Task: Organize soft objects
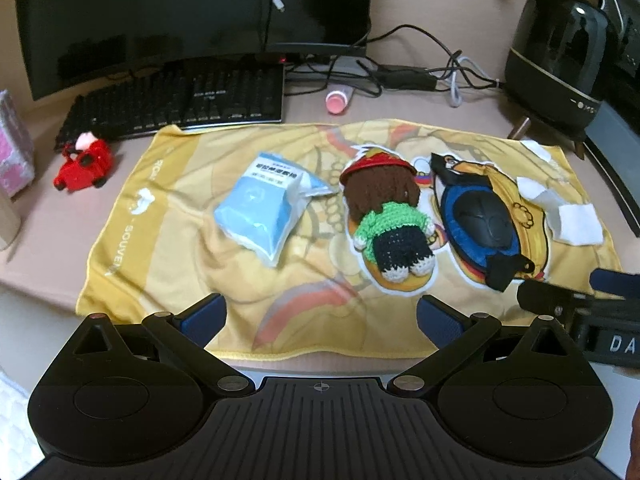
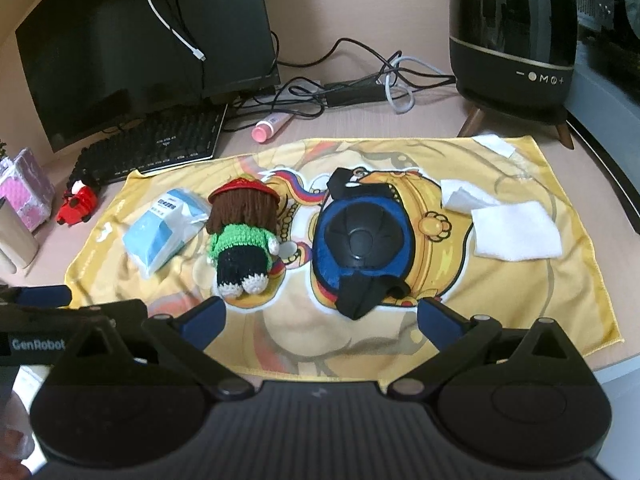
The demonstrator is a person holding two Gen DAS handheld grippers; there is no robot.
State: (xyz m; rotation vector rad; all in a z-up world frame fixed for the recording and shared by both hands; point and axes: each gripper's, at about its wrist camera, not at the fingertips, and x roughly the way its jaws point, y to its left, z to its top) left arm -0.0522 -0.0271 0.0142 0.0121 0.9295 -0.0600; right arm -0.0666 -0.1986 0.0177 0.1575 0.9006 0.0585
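A yellow printed cloth (image 1: 168,216) (image 2: 552,280) lies flat on the desk. On it, left to right: a blue tissue pack (image 1: 262,208) (image 2: 164,230), a crocheted doll (image 1: 386,216) (image 2: 242,236) lying face down with brown hair, green top and red hat, a blue and black knee pad (image 1: 482,226) (image 2: 362,236), and white cotton pads (image 1: 576,224) (image 2: 516,234). My left gripper (image 1: 320,320) hangs open over the cloth's near edge, holding nothing. Beside it my right gripper (image 2: 320,320) is open and empty, just short of the knee pad's strap.
A black keyboard (image 1: 180,100) and monitor (image 1: 180,12) stand behind the cloth at left. A red toy car (image 1: 82,168) sits left of the cloth, a pink tube (image 1: 338,100) and tangled cables (image 1: 420,76) behind it, a black speaker on legs (image 1: 556,64) at back right.
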